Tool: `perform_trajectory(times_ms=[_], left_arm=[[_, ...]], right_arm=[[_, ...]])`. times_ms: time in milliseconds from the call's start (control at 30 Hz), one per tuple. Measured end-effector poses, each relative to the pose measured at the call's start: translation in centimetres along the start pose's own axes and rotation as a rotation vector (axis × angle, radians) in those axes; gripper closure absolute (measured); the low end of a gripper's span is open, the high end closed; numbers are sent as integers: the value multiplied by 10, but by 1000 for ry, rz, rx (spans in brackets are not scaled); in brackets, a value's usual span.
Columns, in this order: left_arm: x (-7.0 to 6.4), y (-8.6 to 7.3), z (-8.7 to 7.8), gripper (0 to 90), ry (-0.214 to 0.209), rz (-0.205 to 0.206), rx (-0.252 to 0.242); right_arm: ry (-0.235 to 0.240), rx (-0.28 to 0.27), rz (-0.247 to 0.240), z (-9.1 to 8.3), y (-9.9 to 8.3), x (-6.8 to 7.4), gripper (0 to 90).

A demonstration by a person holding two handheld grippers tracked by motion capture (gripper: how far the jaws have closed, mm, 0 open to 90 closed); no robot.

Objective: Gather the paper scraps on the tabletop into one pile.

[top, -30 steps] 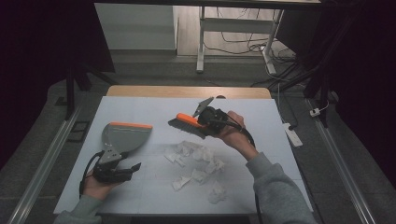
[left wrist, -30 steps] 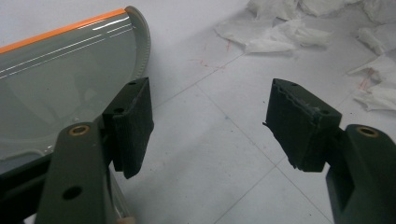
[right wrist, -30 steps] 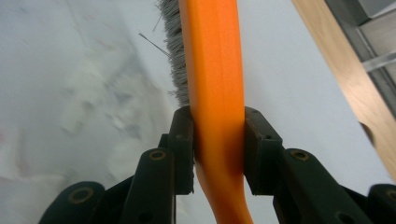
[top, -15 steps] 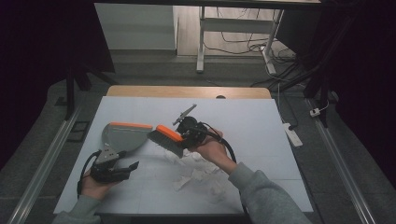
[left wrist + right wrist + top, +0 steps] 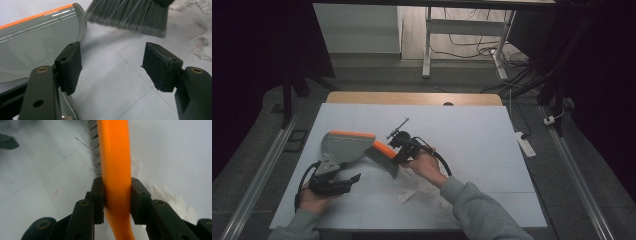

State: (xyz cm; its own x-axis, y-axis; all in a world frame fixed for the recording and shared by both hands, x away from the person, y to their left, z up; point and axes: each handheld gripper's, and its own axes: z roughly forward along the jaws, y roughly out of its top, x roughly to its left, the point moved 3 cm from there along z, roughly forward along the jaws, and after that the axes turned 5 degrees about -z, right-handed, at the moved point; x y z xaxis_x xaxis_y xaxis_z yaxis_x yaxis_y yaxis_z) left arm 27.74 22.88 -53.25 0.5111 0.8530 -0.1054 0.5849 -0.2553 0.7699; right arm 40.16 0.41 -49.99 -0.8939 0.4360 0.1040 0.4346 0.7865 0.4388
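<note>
Glossy orange plastic brush [image 5: 114,157] handle, smooth, clamped between the matt black jaws of the right gripper [image 5: 116,202]. Beyond them, stiff grey bristles. Left of the left gripper [image 5: 112,66], a shiny grey plastic dustpan [image 5: 37,42] with orange rim; its jaw pads look rough, frayed. Crumpled white paper [image 5: 422,192] lies on the matt white table [image 5: 482,130].

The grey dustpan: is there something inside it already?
The dustpan tray looks bare in the left gripper view: grey plastic with light reflections, no paper. The left jaw covers its lower right part. The brush bristles are at its mouth, and the crumpled paper lies on the table.
</note>
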Motion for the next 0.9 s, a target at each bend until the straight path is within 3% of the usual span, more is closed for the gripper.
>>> perform_trajectory(times_ms=[133, 267, 400, 667, 800, 900], left_arm=[[1, -1, 1, 321, -2, -6, 4], [-1, -1, 3, 321, -3, 2, 13], [-2, 0, 3, 321, -4, 3, 13], [-1, 0, 2, 321, -2, -1, 9], [1, -1, 2, 321, 0, -7, 9], [2, -1, 2, 321, 1, -9, 7]], right_arm=[[-10, -17, 86, -12, -20, -19, 682], [-61, -25, 97, -31, -36, -27, 681], [-69, -81, 84, -56, -40, -25, 681], [-96, -179, -7, -97, -39, -13, 680], [-45, -145, -99, -102, -45, 7, 680], [-17, -69, -217, -96, -55, 27, 681]])
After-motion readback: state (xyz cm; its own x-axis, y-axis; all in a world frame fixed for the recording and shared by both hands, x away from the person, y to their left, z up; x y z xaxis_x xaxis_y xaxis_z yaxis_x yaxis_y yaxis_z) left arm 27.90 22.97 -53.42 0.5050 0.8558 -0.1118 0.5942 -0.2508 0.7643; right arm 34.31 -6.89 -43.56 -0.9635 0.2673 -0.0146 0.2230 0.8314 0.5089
